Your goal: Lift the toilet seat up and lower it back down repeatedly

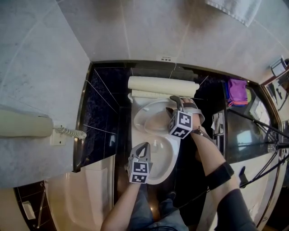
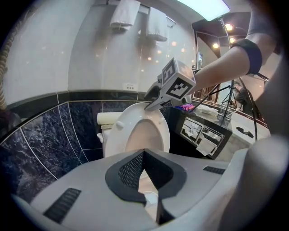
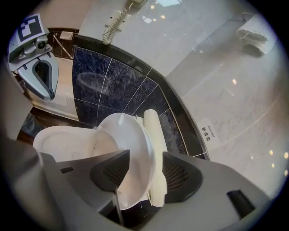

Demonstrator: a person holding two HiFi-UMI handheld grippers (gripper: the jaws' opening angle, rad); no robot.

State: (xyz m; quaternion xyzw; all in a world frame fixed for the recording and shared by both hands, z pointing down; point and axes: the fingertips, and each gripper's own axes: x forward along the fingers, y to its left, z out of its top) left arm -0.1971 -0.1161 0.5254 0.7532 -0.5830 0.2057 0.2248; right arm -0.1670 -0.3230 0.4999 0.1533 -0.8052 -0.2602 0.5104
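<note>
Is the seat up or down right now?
Up: the seat stands raised off the bowl, its rim between the right gripper's open jaws.

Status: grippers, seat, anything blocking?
Right gripper open, straddling the raised toilet seat's top edge. Left gripper shut, empty, over the bowl. Nothing in the way.

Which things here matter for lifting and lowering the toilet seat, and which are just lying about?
For the job: toilet seat, raised; right gripper, open around its edge; left gripper, shut, by the bowl.
Just lying about: wall phone, towel, purple cloth, paper dispenser.
</note>
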